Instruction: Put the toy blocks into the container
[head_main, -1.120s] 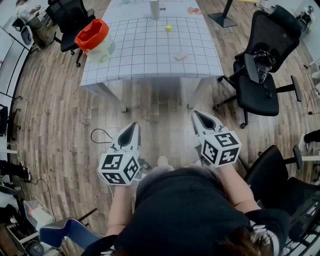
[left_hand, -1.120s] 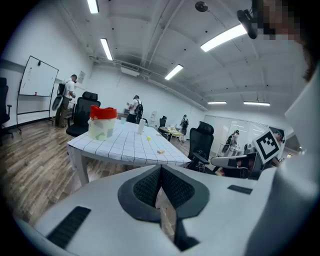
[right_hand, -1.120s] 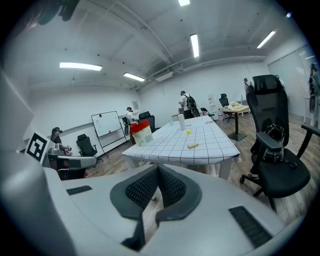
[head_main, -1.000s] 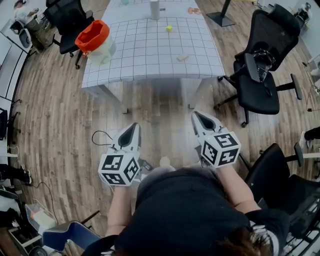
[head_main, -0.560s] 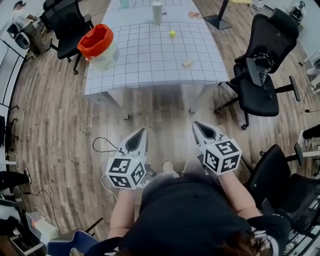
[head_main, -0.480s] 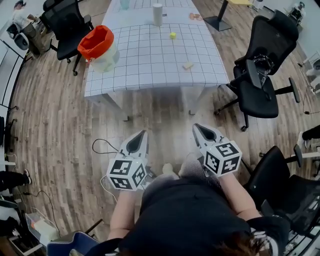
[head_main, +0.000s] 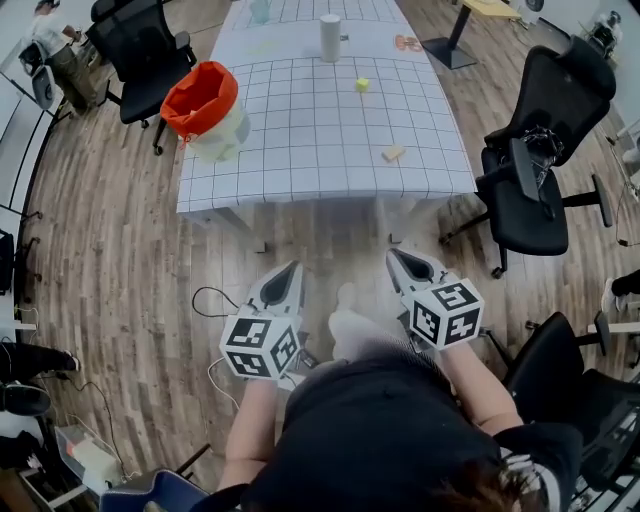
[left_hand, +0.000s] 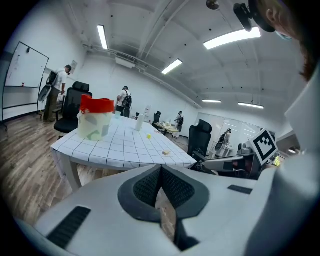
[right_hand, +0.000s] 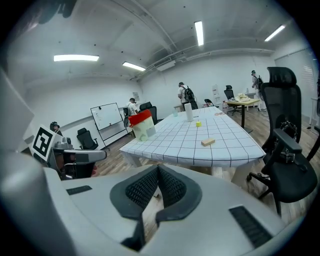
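Note:
A yellow block (head_main: 362, 84) and a tan wooden block (head_main: 393, 154) lie on the white gridded table (head_main: 300, 130). The pale container with an orange-red liner (head_main: 200, 98) stands at the table's left edge. Both grippers hang over the wooden floor, short of the table's near edge. My left gripper (head_main: 293, 268) is shut with nothing in it, and so is my right gripper (head_main: 393, 255). In the left gripper view the container (left_hand: 95, 122), yellow block (left_hand: 148, 135) and tan block (left_hand: 166, 152) show beyond the closed tips (left_hand: 160, 170). The right gripper view shows the tan block (right_hand: 207, 142) past its closed tips (right_hand: 158, 170).
A white cylinder (head_main: 330, 37) stands at the table's far end. A black office chair (head_main: 530, 180) sits right of the table, another (head_main: 140, 50) at the far left. A cable (head_main: 205, 300) lies on the floor by my left gripper. People stand in the background.
Both grippers have moved forward toward the table, which now sits closer and lower in the head view. Both jaws stay closed.

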